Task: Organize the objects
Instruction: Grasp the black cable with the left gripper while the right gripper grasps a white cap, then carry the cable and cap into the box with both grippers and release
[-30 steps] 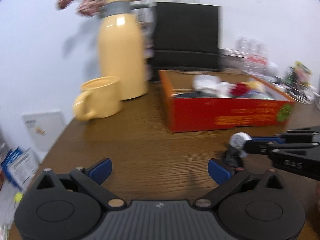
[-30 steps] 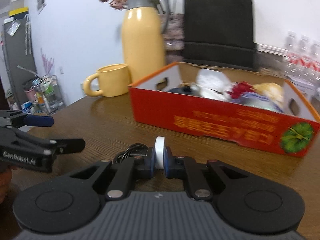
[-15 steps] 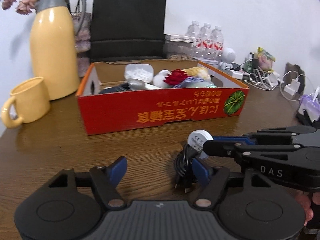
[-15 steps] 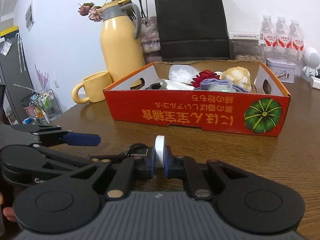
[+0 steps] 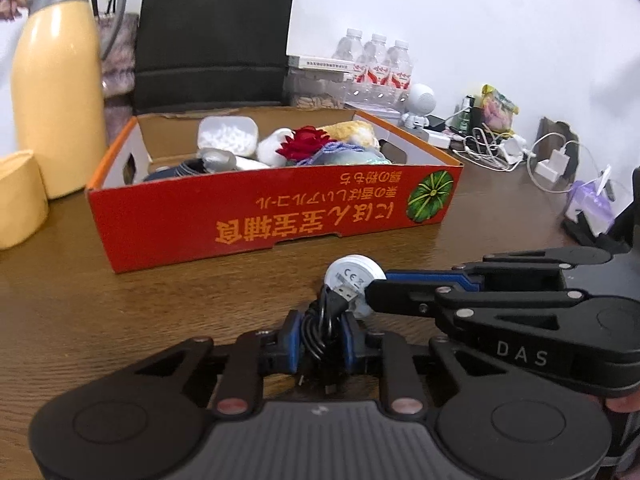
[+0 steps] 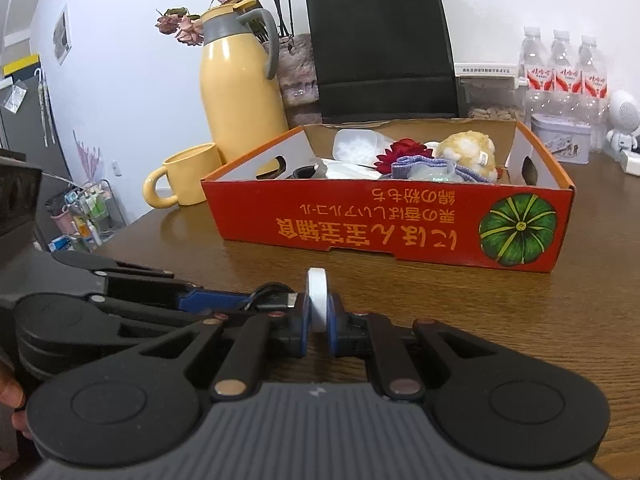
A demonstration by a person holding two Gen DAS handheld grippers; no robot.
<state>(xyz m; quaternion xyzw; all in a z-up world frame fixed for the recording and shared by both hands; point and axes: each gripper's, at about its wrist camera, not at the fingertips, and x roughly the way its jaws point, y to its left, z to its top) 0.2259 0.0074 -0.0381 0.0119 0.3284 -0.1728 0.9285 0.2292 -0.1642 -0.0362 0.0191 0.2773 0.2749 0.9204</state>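
A white round charger puck [image 6: 317,292] stands on edge between the pads of my right gripper [image 6: 318,320], which is shut on it. Its coiled black cable [image 5: 320,330] hangs from the puck [image 5: 354,276] just above the wooden table. My left gripper [image 5: 322,340] has its jaws closing, with that cable bundle between the blue pads and touching them. In the left wrist view my right gripper [image 5: 376,292] reaches in from the right. Behind both stands the red cardboard box [image 5: 240,220], filled with several small items.
A yellow jug [image 6: 240,96] and a yellow mug [image 6: 188,176] stand left of the box. A black paper bag [image 6: 380,40] is behind it. Water bottles [image 5: 376,64], a tangle of white chargers [image 5: 500,148] and a tissue pack [image 5: 592,204] crowd the right side.
My left gripper swung right towards the box and the right gripper, then closed its jaws from wide open onto the black cable. The right gripper kept its hold on the puck.
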